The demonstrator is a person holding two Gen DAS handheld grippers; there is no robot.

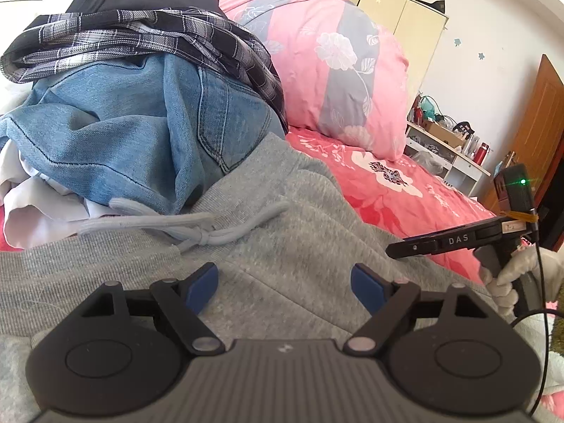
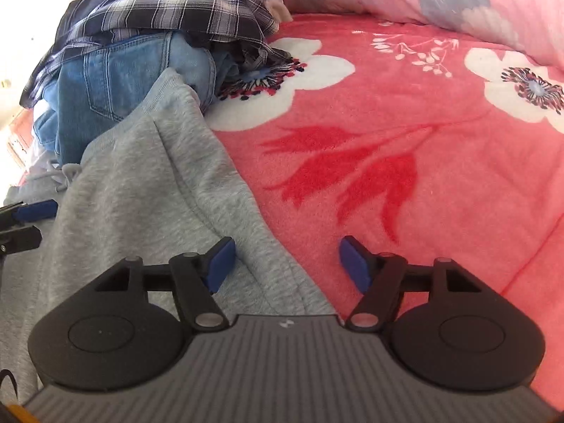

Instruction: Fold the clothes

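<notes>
Grey fleece sweatpants (image 1: 289, 218) are lying spread across the bed, their waistband toward a heap of other clothes and their pale drawstring (image 1: 197, 227) knotted and trailing over the fabric. In the right wrist view the same sweatpants (image 2: 151, 190) are covering the left part of the bed, their edge running diagonally down to the tongs. Behind the waistband, blue jeans (image 1: 141, 120) are sitting crumpled, a dark plaid shirt (image 1: 141, 38) is draping over them, and a white garment (image 1: 31, 197) is poking out underneath at the left. A coral floral blanket (image 2: 405, 162) is covering the bed to the right of the sweatpants, and a pink and grey flowered quilt (image 1: 335, 63) is bunching up at the far side. Further off, a cluttered white shelf (image 1: 447, 151), cream cupboards (image 1: 398, 10) and a wooden door (image 1: 535, 120) are standing along the wall.

The left tongs (image 1: 283, 283) are hovering low over the grey fabric, blue pads wide apart and gripping nothing. The right tongs (image 2: 287, 264) are likewise gaping, straddling the sweatpants' edge with one pad over fleece and the other over blanket. A white-gloved hand (image 1: 511, 275) is holding the right tool's handle at the right
</notes>
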